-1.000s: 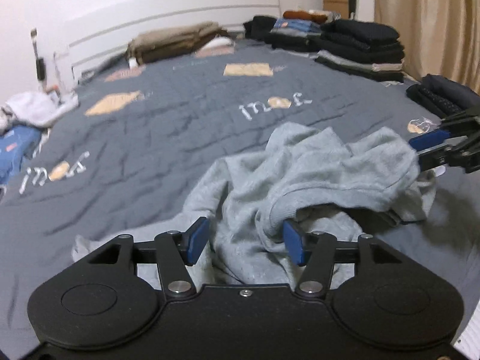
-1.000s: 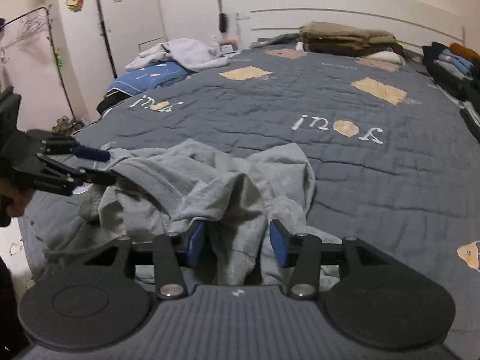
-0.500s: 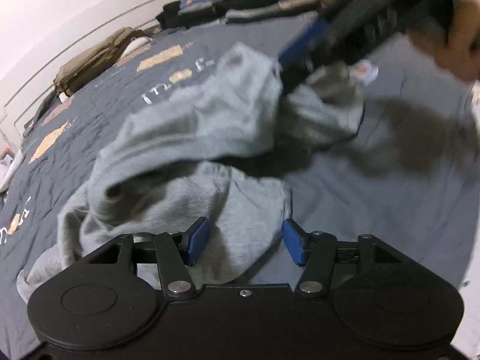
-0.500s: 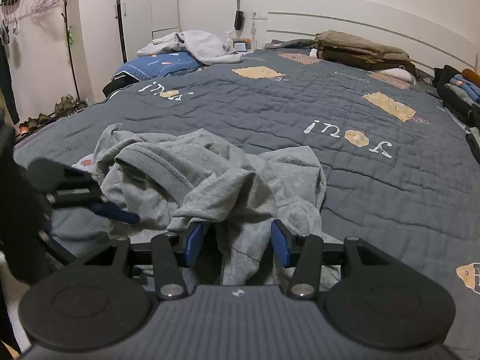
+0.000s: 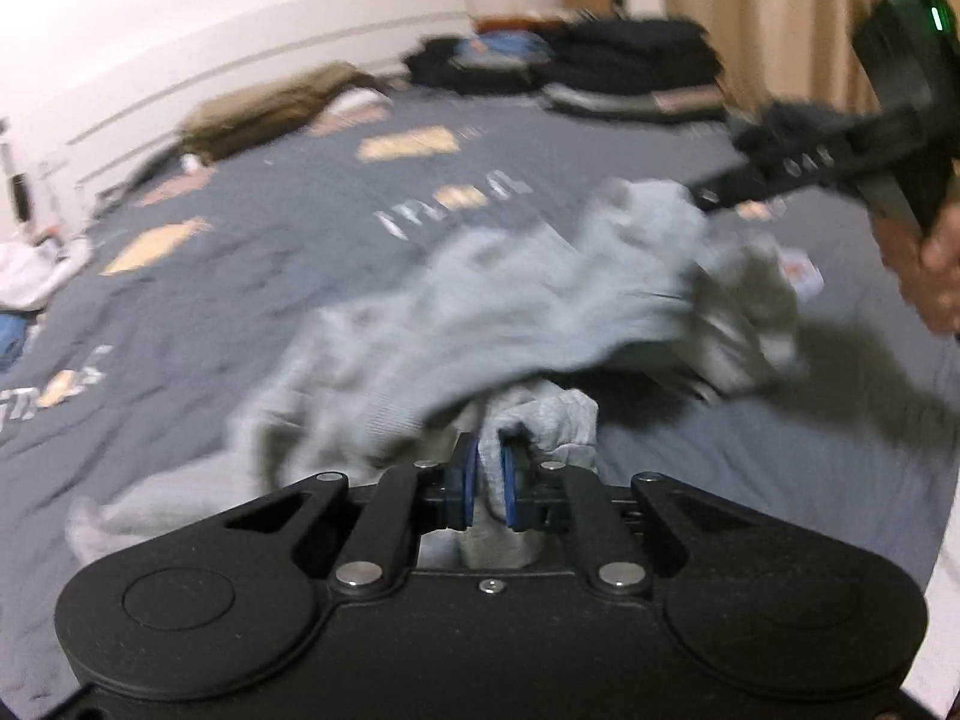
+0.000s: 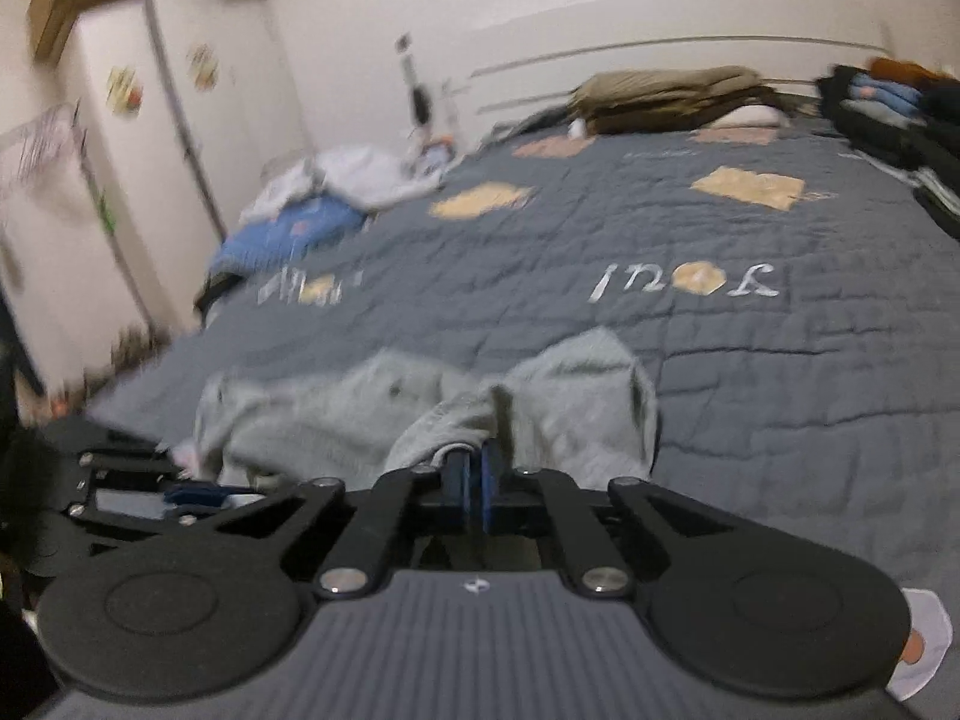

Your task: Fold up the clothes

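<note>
Left tool (image 5: 487,474) clamped on a fold of the grey sweatshirt (image 5: 540,312). Right tool (image 6: 474,480) pinched shut on another bunch of it. Sweatshirt crumpled and partly lifted over the grey quilt (image 6: 750,360) on the bed. Both views motion-blurred.

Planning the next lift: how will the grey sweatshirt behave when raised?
Probably floppy: the sweatshirt sags in folds between the left gripper and right gripper. Likely light, bunching easily. Its knit looks grippy, so slipping seems unlikely.
</note>
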